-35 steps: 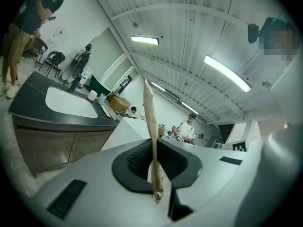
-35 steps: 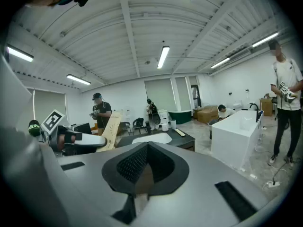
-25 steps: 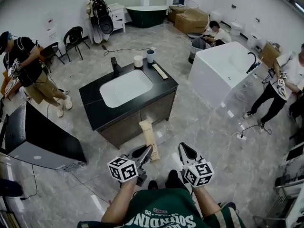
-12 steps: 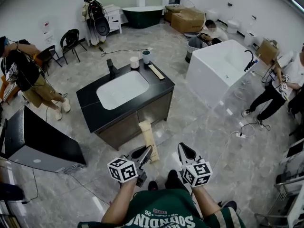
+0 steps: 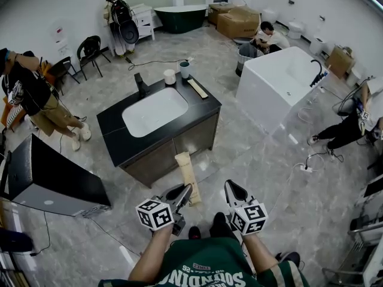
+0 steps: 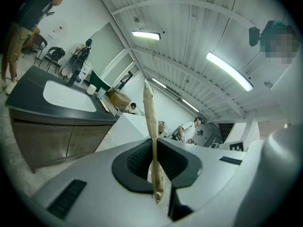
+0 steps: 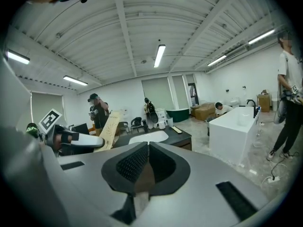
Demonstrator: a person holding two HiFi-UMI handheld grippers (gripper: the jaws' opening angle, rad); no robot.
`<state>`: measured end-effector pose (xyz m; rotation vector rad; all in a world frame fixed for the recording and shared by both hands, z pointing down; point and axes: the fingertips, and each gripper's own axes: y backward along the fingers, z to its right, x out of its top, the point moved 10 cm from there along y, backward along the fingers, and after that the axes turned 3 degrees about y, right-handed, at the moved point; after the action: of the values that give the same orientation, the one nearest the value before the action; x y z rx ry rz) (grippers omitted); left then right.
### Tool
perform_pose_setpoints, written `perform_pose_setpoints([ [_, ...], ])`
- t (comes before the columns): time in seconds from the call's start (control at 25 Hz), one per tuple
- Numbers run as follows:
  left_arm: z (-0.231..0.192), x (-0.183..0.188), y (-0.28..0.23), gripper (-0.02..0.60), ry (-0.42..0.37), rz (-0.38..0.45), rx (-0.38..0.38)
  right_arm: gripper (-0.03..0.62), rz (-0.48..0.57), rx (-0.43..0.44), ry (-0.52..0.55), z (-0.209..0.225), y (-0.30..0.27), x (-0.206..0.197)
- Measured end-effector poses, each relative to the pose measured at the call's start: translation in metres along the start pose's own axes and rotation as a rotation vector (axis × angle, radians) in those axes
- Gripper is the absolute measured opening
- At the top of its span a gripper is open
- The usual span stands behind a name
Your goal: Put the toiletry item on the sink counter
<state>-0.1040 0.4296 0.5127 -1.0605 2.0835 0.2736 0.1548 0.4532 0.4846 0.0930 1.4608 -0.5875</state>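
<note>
A long flat tan packet, the toiletry item [image 5: 187, 171], stands up from my left gripper [image 5: 186, 191], which is shut on its lower end. In the left gripper view the packet [image 6: 150, 122] rises edge-on from between the pads of that gripper [image 6: 154, 148]. My right gripper [image 5: 231, 188] hangs beside it, shut with nothing held; its view [image 7: 146, 150] shows the pads together. The black sink counter [image 5: 118, 141] with its white basin [image 5: 155, 111] stands a step ahead of both grippers. The right gripper view shows the packet [image 7: 108, 126] to the left.
On the counter's far edge stand a black faucet [image 5: 142, 84], two cups [image 5: 170, 76] and a flat bar [image 5: 198, 88]. A white bathtub [image 5: 281, 82] is at the right and a dark cabinet [image 5: 51, 175] at the left. People stand around, and cables lie on the floor.
Both grippers and the packet have kept their places. The people at the right edge have shifted.
</note>
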Motion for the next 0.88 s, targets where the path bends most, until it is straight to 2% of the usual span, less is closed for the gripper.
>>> perform_pose_setpoints([
  [0.28,-0.001,0.009,-0.011,0.034,0.002,0.0,0.035,0.043,-0.016,0.029,-0.019,0.015,-0.016,0.003],
  [0.88,-0.005,0.047,-0.068,0.034,0.025,0.07,0.115,0.043,-0.026,0.127,0.003,0.076,-0.071,0.049],
])
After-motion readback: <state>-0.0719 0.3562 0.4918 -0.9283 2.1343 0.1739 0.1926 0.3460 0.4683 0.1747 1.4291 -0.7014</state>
